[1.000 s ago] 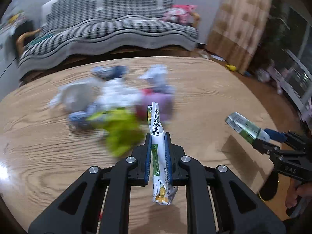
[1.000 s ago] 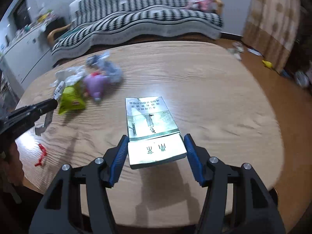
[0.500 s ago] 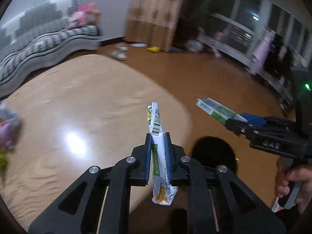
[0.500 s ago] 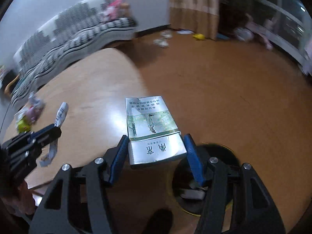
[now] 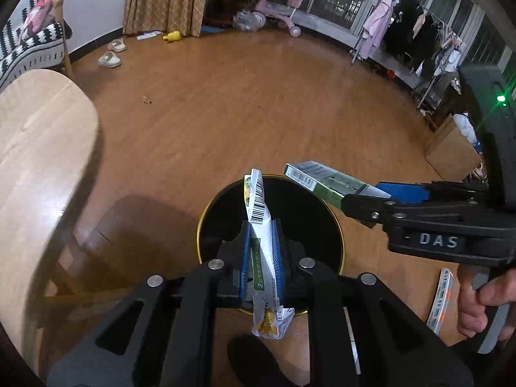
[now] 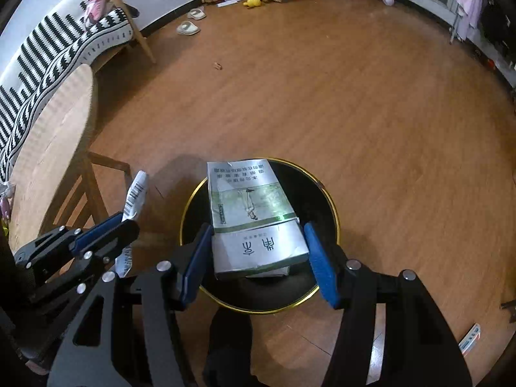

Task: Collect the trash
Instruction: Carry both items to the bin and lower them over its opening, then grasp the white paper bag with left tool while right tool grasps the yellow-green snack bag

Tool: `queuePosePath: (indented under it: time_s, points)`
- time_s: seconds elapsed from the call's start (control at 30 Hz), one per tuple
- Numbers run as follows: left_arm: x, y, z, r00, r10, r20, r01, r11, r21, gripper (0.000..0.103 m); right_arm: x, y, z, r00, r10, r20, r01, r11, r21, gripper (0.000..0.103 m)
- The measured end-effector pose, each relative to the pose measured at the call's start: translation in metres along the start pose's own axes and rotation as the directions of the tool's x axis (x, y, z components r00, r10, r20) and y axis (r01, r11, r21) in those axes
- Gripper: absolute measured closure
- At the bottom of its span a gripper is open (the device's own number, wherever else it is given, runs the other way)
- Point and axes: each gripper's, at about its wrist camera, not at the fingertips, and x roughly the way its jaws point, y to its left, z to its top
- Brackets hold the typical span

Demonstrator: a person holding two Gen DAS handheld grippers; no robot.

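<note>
My left gripper (image 5: 261,229) is shut on a white and green sachet wrapper (image 5: 259,203) with a barcode, held upright. It hangs over a round black bin (image 5: 300,200) with a gold rim that stands on the wooden floor. My right gripper (image 6: 256,237) is shut on a green and white flat box (image 6: 248,200), gripped across its width, above the same bin (image 6: 332,213). In the left wrist view the right gripper (image 5: 361,195) and its box (image 5: 322,180) reach in over the bin's right rim. In the right wrist view the left gripper (image 6: 124,221) with the wrapper (image 6: 135,200) is left of the bin.
The light wooden table (image 5: 38,148) and a chair frame (image 6: 96,180) under it stand left of the bin. A small striped packet (image 5: 440,300) lies on the floor to the right. A hand (image 5: 480,303) holds the right gripper's handle. A dark foot (image 5: 254,361) is near the bin.
Both grippers swung away from the table and its pile of trash, over the floor, and now hang above the black bin. Each still holds its item.
</note>
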Motion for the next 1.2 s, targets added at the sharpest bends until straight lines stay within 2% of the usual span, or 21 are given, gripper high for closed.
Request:
queuePosePath:
  time_s: [0.3, 0.33, 0.4, 0.43, 0.47, 0.5, 0.7, 0.77, 0.9, 1.0, 1.07, 1.2]
  points:
    - [0.020, 0.002, 0.004, 0.999, -0.030, -0.025, 0.030, 1.000, -0.004, 0.090, -0.005, -0.005, -0.001, 1.000, 0.012, 0.014, -0.013, 1.000, 0.026, 0.045]
    - [0.021, 0.000, 0.003, 0.999, -0.028, -0.024, 0.028, 1.000, -0.001, 0.085, -0.006, -0.006, -0.001, 1.000, 0.015, 0.017, -0.015, 1.000, 0.027, 0.045]
    - [0.020, -0.002, 0.002, 1.000, -0.021, -0.019, 0.021, 1.000, 0.006, 0.053, -0.007, -0.007, 0.001, 1.000, 0.013, 0.024, -0.014, 0.999, 0.031, 0.043]
    - [0.017, -0.003, 0.001, 1.000, -0.004, -0.001, 0.004, 1.000, 0.005, 0.026, -0.006, -0.008, 0.002, 1.000, 0.014, 0.023, -0.014, 0.999, 0.034, 0.036]
    - [0.014, -0.006, -0.002, 1.000, 0.005, 0.019, -0.005, 1.000, 0.000, 0.023, -0.007, -0.008, 0.003, 1.000, 0.010, 0.025, -0.011, 0.999, 0.038, 0.029]
    - [0.013, -0.007, -0.001, 1.000, 0.006, 0.028, -0.006, 1.000, -0.001, 0.023, -0.009, -0.008, 0.004, 0.999, 0.006, 0.032, -0.008, 0.999, 0.043, 0.028]
    - [-0.015, 0.007, -0.004, 0.998, 0.019, 0.054, -0.018, 1.000, -0.018, 0.020, -0.017, 0.008, 0.011, 0.998, 0.018, 0.066, -0.022, 0.999, 0.048, 0.025]
    - [-0.033, 0.016, -0.003, 0.996, 0.039, 0.076, -0.037, 0.999, -0.033, 0.013, -0.021, 0.020, 0.015, 0.996, 0.035, 0.079, -0.038, 0.998, 0.040, 0.022]
    - [-0.079, 0.049, -0.004, 0.986, 0.099, 0.137, -0.087, 0.992, -0.091, 0.010, -0.030, 0.071, 0.028, 0.991, 0.077, 0.109, -0.074, 0.997, -0.036, 0.022]
    - [-0.121, 0.089, -0.010, 0.968, 0.177, 0.177, -0.145, 0.973, -0.180, 0.008, -0.034, 0.126, 0.035, 0.985, 0.117, 0.131, -0.101, 0.988, -0.117, 0.019]
    - [-0.149, 0.125, -0.020, 0.950, 0.249, 0.188, -0.197, 0.946, -0.257, 0.008, -0.036, 0.165, 0.039, 0.980, 0.144, 0.139, -0.119, 0.978, -0.171, 0.019]
    - [-0.211, 0.201, -0.052, 0.906, 0.384, 0.177, -0.289, 0.868, -0.403, 0.008, -0.038, 0.259, 0.040, 0.965, 0.236, 0.115, -0.196, 0.940, -0.281, 0.019]
